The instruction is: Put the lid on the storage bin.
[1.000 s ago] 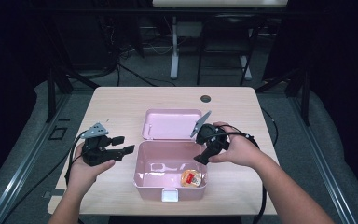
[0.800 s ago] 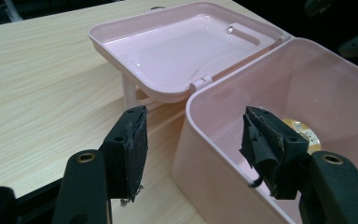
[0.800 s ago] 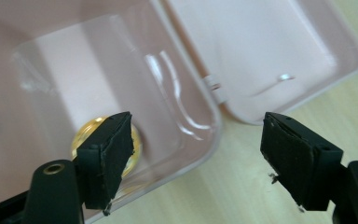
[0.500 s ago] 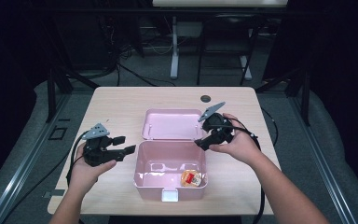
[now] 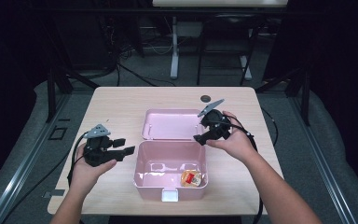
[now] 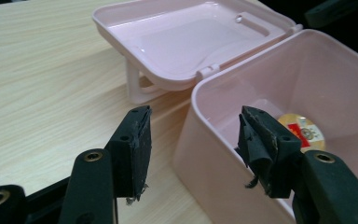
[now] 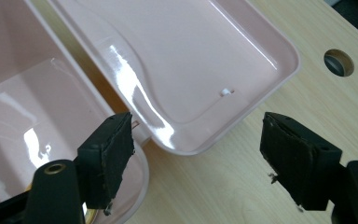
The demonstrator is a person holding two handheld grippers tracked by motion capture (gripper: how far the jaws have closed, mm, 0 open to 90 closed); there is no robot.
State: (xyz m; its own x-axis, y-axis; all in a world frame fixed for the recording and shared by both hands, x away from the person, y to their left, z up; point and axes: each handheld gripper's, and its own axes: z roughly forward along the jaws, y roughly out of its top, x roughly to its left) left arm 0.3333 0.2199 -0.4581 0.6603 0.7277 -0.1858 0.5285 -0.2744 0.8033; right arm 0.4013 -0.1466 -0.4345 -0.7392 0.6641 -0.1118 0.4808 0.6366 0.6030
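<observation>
Right gripper (image 5: 204, 136), jaws spread and empty, hovers at 3 o'clock of the flipped-back pink plastic box lid (image 5: 171, 124); nearer than left gripper (image 5: 123, 147).

Glossy pink plastic box (image 5: 170, 161) (wood-grain table (image 5: 121, 105))

free: table (image 5: 121, 107) left of pink box (image 5: 142, 172) | obstacle: open lid (image 5: 170, 123) behind box
</observation>
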